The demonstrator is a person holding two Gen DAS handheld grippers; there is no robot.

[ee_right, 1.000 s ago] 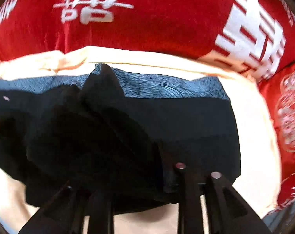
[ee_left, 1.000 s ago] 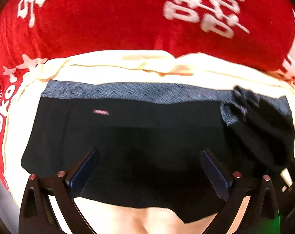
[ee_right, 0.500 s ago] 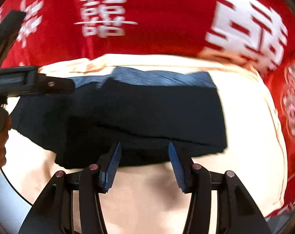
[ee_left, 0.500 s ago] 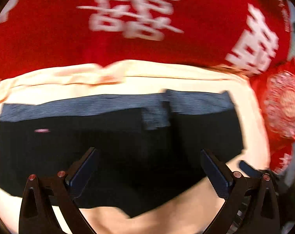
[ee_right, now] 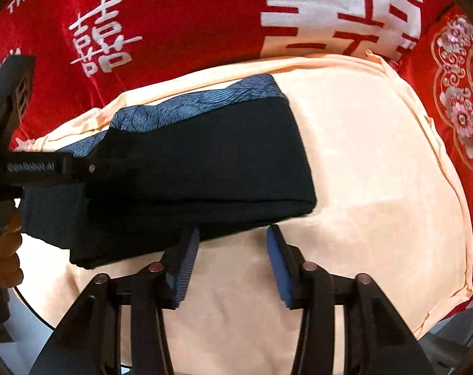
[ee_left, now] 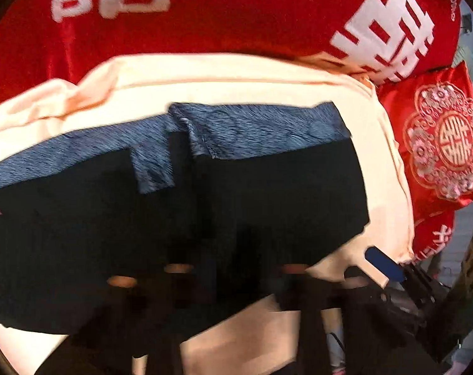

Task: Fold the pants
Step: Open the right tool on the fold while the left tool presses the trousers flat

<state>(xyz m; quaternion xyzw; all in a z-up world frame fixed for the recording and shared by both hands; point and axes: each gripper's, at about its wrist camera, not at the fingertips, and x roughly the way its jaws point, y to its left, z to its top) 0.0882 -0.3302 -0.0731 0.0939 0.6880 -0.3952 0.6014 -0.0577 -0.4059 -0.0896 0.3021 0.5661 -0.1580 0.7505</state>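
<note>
- Centrally, the pants [ee_right: 205,162]: black, with a blue-grey patterned waistband [ee_left: 258,128], lying folded on the cream cloth [ee_right: 377,187]; in the right wrist view the right part is a thick stack with a rounded folded edge toward the camera.
- Left wrist view of the pants [ee_left: 174,218]: one waistband end is doubled over onto the other, and a small pink label sits on the black fabric at the far left.
- Cream cloth: spread beneath the pants, reaching well past them on the right and toward the camera.
- Red cover [ee_right: 174,15] with white characters: behind the cream cloth.
- Red cushion [ee_left: 439,137] with a pale round ornament: just beside the right edge of the cream cloth.
- Right gripper [ee_right: 231,261]: fingers spread apart, blue pads bare, tips just at the near edge of the pants, holding nothing.
- Left gripper [ee_right: 33,168]: in the right wrist view it is over the left part of the pants; in its own view the fingers are a dark blur, so whether they are spread or pressed together cannot be told.
</note>
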